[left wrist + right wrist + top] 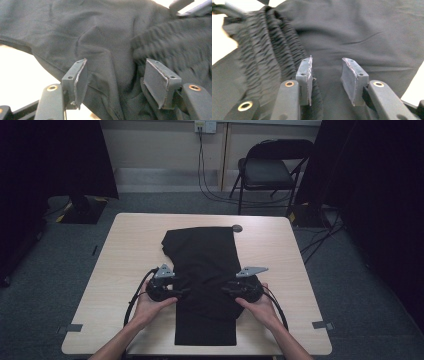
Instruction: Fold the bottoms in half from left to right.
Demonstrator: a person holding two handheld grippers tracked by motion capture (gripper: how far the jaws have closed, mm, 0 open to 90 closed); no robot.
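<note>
A black garment [204,252] lies folded lengthwise down the middle of the light wooden table [130,250]. My left gripper [183,293] rests at the garment's left edge and my right gripper [226,291] at its right edge, both pointing inward, each held by a hand. In the left gripper view the jaws [117,82] stand wide apart with a raised fold of cloth [100,32] between them, the pads not pressing on it. The ribbed elastic waistband [175,42] lies to the right. In the right gripper view the jaws [328,77] stand apart over smooth cloth [362,32], with the waistband [262,50] beside the left pad [306,75].
A small dark round object [237,228] sits at the table's far edge by the garment's corner. Grey tape marks [323,324] sit at the near corners. A black folding chair [270,170] and cables stand on the carpet beyond the table.
</note>
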